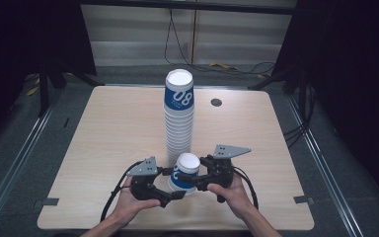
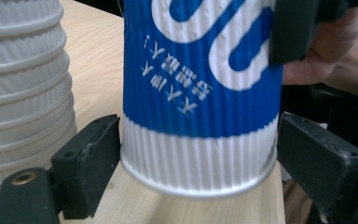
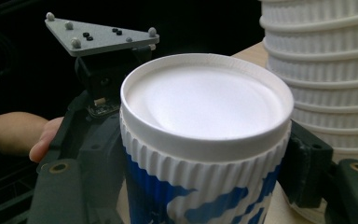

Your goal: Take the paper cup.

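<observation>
You are holding a single cup (image 1: pixel 185 172) between both claws near the front of the desk (image 1: pixel 113 128), just in front of the tall stack (image 1: pixel 179 116) of nested cups that is standing mid-desk. The cup is sitting upright, open mouth up, white above and below with a blue printed band around it.

Your left claw (image 1: pixel 170 192) is reaching in from the left, low on the cup. In the left gripper view its jaws are flanking the cup's white base (image 2: pixel 198 163): the left jaw is touching or all but touching the ribbed wall, while the right jaw seems to be standing a little off it, though the angle is making that hard to judge. So the claw is sitting fairly wide around the base, and I cannot tell whether it is truly gripping.

Your right claw (image 1: pixel 197 181) is coming in from the right, higher up. In the right gripper view its jaws are pressing against both sides of the cup (image 3: pixel 205 140) just under the rim, holding it. The stack (image 3: pixel 326 70) is rising just beside the cup at the right there.
</observation>
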`<state>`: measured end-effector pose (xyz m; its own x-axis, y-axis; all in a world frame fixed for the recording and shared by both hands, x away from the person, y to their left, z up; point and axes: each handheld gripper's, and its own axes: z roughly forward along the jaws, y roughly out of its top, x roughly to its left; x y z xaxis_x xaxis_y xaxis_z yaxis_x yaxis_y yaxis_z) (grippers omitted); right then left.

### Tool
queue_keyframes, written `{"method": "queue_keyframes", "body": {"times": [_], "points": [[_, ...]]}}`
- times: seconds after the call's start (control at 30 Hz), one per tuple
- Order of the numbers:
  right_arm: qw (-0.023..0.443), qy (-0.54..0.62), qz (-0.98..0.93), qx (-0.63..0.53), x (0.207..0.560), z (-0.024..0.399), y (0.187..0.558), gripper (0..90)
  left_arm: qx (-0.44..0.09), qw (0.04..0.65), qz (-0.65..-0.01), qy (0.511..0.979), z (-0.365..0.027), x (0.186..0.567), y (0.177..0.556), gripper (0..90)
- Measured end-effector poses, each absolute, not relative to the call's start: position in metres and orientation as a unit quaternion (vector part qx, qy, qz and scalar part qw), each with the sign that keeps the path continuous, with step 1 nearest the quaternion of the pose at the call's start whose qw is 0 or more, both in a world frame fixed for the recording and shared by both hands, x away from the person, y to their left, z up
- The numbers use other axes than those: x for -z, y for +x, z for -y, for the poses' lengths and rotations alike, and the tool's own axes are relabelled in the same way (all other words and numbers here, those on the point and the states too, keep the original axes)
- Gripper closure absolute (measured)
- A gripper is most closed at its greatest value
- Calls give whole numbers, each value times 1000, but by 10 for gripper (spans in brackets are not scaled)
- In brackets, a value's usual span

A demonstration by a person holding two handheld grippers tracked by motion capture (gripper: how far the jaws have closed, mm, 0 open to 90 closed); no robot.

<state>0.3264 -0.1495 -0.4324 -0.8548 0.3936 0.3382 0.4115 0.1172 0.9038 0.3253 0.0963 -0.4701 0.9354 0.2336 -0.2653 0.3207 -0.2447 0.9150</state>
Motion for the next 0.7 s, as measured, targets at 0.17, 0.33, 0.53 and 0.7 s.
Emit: {"method": "queue_keyframes", "body": {"times": [0.17, 0.33, 0.53, 0.7], "points": [[11, -263, 752, 604, 433, 145, 326, 282, 42, 594, -175, 784, -95, 470, 326, 132], [16, -260, 753, 605, 433, 141, 326, 282, 45, 599, -175, 780, -94, 470, 326, 153], [16, -253, 757, 602, 432, 138, 324, 279, 43, 594, -168, 786, -93, 470, 325, 182], [18, -251, 760, 599, 432, 140, 322, 270, 46, 584, -158, 795, -93, 467, 325, 195]]}}
